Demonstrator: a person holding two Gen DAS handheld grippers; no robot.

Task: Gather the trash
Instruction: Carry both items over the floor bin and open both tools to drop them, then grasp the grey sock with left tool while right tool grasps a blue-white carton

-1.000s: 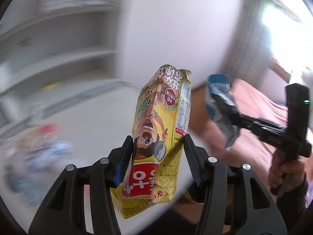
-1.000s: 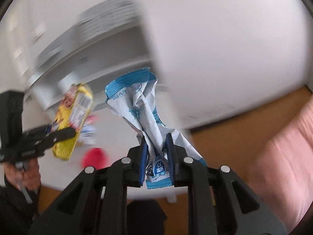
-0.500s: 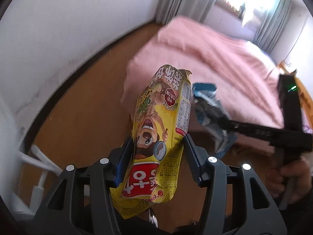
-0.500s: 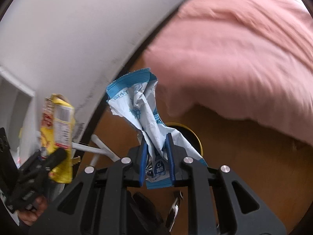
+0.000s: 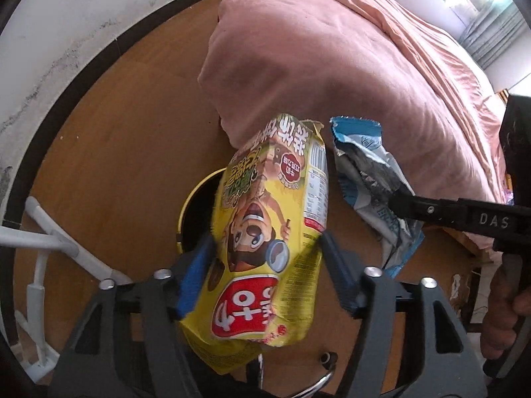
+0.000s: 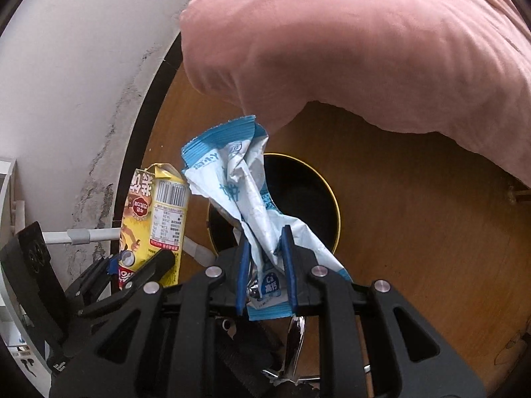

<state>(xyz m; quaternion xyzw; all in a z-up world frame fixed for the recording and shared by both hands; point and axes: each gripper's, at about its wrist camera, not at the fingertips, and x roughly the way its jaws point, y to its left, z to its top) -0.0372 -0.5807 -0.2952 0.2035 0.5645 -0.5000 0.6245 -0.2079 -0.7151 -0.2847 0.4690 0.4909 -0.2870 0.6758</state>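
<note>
A yellow snack bag point(image 5: 265, 232) stands between the pads of my left gripper point(image 5: 265, 242). The jaws are opening and the puffy bag still fills the gap, touching both pads. My right gripper point(image 6: 265, 238) is shut on a crumpled blue-and-white wrapper point(image 6: 239, 179), which sticks up past its fingers. Both grippers point steeply down at a black bin with a yellow rim point(image 6: 338, 219) on the wooden floor. The wrapper point(image 5: 365, 165) hangs just right of the bag; the bin's rim point(image 5: 189, 199) shows behind the bag. In the right wrist view the bag point(image 6: 156, 209) and left gripper point(image 6: 139, 260) are at the left.
A pink bed cover point(image 5: 332, 49) overhangs the floor right behind the bin and fills the top of the right wrist view point(image 6: 365, 33). A white wall with a dark skirting curves along the left. White rack tubes point(image 5: 49, 235) stand at the left. A hand point(image 5: 504, 298) grips the right tool.
Both grippers have swung down from the shelves and table to the floor over the bin. The left jaws stand wider, and the yellow bag has spread out between them.
</note>
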